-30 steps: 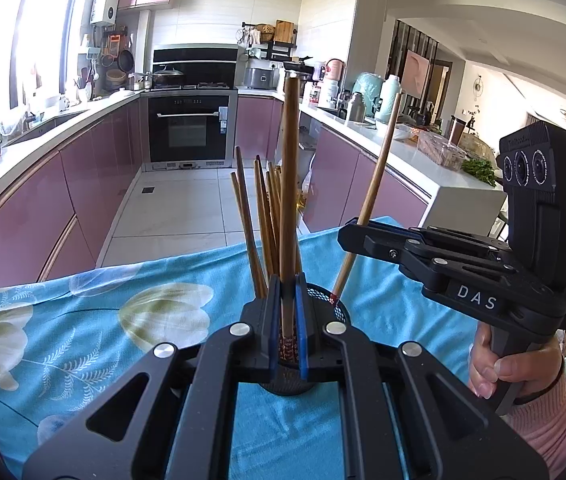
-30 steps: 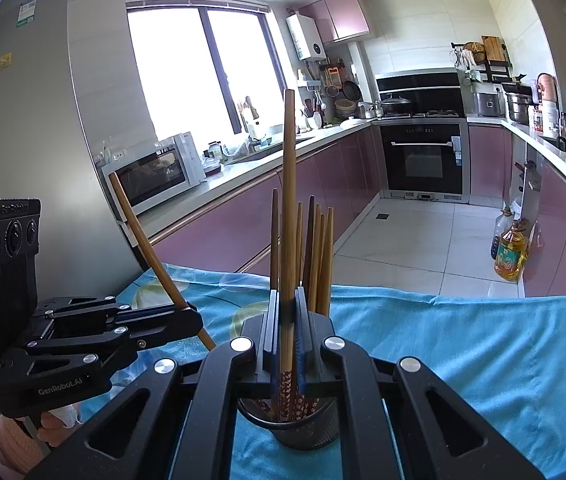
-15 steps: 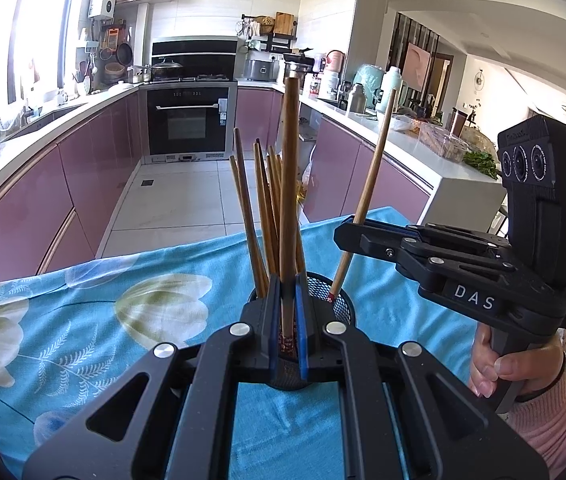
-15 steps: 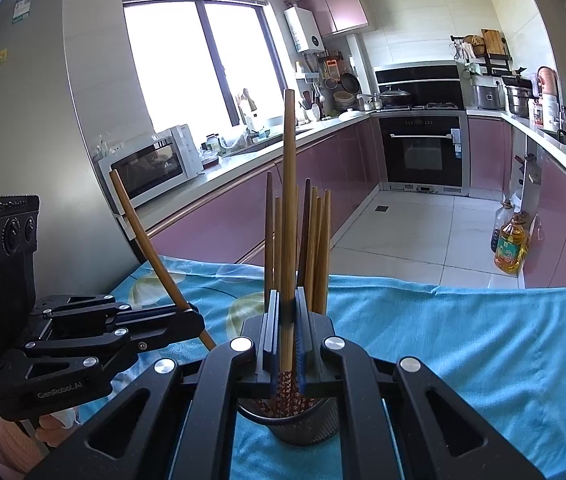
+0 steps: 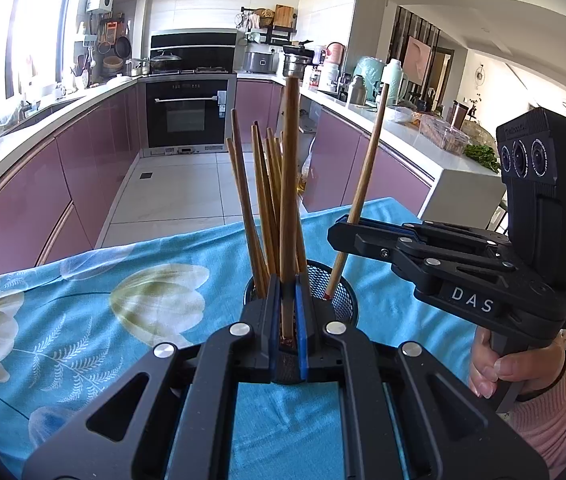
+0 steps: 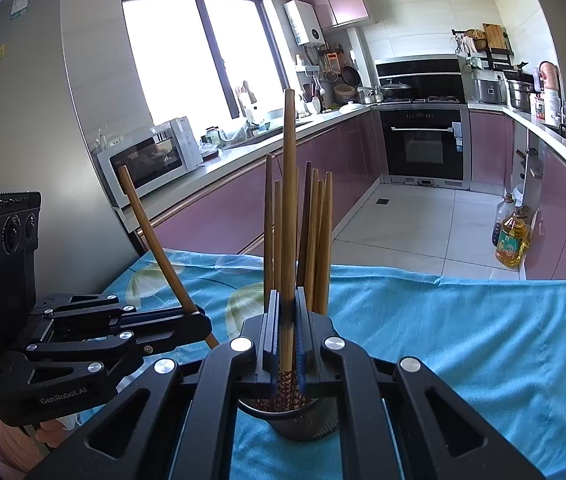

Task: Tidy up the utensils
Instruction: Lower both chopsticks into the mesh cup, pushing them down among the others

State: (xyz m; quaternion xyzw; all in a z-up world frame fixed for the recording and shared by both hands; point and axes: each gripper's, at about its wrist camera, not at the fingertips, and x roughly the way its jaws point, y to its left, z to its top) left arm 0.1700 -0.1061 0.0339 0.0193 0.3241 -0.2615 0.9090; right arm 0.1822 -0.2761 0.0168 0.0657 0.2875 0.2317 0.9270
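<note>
A black mesh holder stands on the table with several wooden chopsticks upright in it. My left gripper is shut on one chopstick, held upright with its patterned lower end down at the holder's mouth. From the right, my right gripper is shut on another chopstick, which leans with its red tip at the holder's rim. In the right wrist view, the right gripper pinches its chopstick above the holder. The left gripper grips its slanted chopstick.
A blue flowered cloth covers the table, whose far edge drops to the kitchen floor. Pink cabinets and worktops run along both sides, with an oven at the end. A microwave sits at left. Oil bottles stand on the floor.
Both grippers have stayed shut on their chopsticks over the holder. The holder's rim shows a little more in the left wrist view.
</note>
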